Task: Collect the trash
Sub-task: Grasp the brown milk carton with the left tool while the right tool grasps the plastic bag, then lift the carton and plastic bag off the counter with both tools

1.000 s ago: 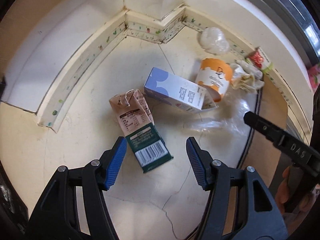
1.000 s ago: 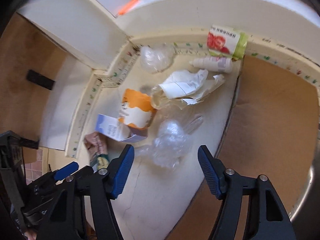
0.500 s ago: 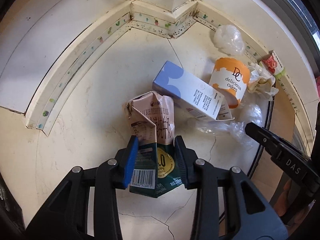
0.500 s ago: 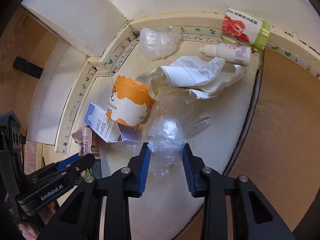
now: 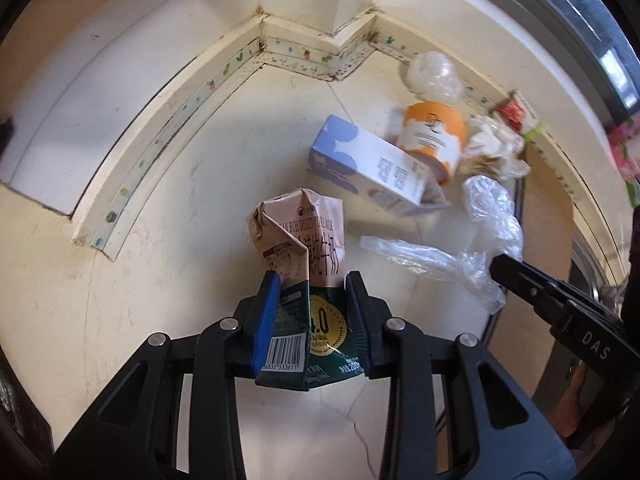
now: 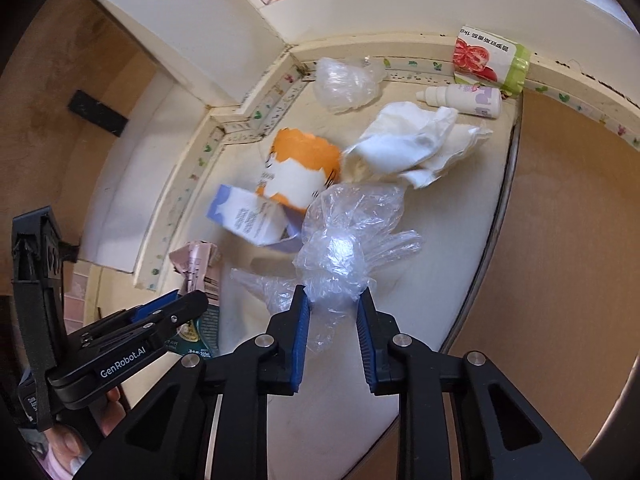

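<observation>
My left gripper (image 5: 312, 284) is shut on a crushed pink and green milk carton (image 5: 300, 248) and holds it off the cream floor; the carton also shows in the right wrist view (image 6: 198, 276). My right gripper (image 6: 332, 302) is shut on a clear plastic glove (image 6: 348, 240), which hangs lifted above the floor and shows in the left wrist view (image 5: 488, 228) too. A blue and white box (image 5: 372, 168), an orange paper cup (image 5: 434, 136), crumpled white tissue (image 6: 412, 148) and a clear plastic wad (image 6: 344, 80) lie on the floor.
A small white bottle (image 6: 464, 100) and a red and green packet (image 6: 488, 60) lie against the skirting board (image 5: 168, 128). The wall corner juts out behind the trash. A brown mat (image 6: 560, 240) borders the floor on the right.
Both grippers closed on their items, the left on the milk carton and the right on the plastic glove, and both have lifted them up from the floor.
</observation>
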Available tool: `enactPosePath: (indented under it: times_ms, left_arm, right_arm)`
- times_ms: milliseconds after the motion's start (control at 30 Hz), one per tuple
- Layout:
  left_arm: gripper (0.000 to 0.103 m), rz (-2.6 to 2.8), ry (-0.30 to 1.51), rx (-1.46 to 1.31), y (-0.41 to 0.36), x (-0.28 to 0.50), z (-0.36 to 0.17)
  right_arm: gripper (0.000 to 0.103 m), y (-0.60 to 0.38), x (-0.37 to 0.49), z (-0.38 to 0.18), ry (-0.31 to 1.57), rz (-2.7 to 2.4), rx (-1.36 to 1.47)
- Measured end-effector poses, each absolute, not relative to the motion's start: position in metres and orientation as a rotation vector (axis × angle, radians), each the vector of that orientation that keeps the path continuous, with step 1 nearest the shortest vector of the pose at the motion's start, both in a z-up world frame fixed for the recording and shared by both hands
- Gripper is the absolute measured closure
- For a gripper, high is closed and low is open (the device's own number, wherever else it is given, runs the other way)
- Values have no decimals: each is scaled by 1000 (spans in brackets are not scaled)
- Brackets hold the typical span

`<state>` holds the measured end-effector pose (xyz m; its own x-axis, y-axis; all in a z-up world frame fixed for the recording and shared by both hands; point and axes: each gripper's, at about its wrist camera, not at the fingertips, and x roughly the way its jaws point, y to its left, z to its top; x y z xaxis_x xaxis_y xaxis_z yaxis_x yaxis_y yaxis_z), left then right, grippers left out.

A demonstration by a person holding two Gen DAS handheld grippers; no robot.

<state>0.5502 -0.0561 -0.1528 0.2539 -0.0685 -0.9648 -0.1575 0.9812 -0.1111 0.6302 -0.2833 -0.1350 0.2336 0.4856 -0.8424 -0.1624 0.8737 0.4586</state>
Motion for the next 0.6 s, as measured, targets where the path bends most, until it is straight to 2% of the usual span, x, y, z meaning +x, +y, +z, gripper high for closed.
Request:
enactPosePath:
  times_ms: [233, 267, 300, 467, 600]
  left_arm:
    - [74, -18, 1276, -186, -49, 503, -118]
    - [82, -32, 1267, -182, -48, 494, -113]
    - [103, -50, 1266, -181, -47, 484, -107]
    - [103, -110, 1249, -165, -40, 439, -94]
    - [103, -153, 1286, -183, -32, 414, -112]
  right_arm:
    - [81, -279, 580, -111, 1229, 463, 324]
    - [81, -279, 571, -108, 1225, 462, 328]
    - [81, -277, 559, -104, 1217, 458, 330]
    - [81, -266, 497, -90, 1184, 426, 319]
    - [82, -252, 455, -95, 1181, 370, 296]
